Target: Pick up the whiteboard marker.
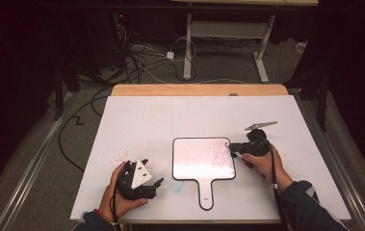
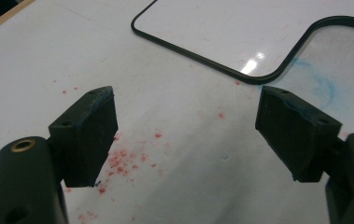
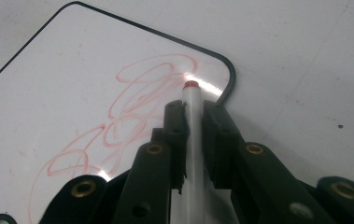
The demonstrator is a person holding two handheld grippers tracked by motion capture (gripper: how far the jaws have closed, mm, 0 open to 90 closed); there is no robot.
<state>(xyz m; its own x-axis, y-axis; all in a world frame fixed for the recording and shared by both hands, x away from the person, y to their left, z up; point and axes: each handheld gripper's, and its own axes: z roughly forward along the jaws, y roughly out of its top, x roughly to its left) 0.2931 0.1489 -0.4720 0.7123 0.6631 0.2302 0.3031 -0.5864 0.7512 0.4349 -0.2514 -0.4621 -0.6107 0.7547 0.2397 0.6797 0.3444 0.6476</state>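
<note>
A small whiteboard [image 1: 197,161] with a black rim and a short handle lies flat in the middle of the white table. Red scribbles [image 1: 217,153] cover its right part. My right gripper [image 1: 233,150] is at the board's upper right corner, shut on a white marker [image 3: 192,100]. The marker's red tip sits over the scribbles [image 3: 137,107] near the rim; I cannot tell whether it touches the board. My left gripper [image 1: 153,172] rests left of the board in a person's hand. In the left gripper view the left gripper [image 2: 188,130] is open with nothing between its pads, and the board's corner [image 2: 240,28] lies ahead.
Red ink specks [image 2: 123,161] dot the table under the left gripper, and a blue smear [image 2: 324,86] marks it beside the board's handle. A wooden strip [image 1: 199,89] edges the table's far side. Cables [image 1: 141,62] and a desk frame [image 1: 228,33] stand on the floor beyond.
</note>
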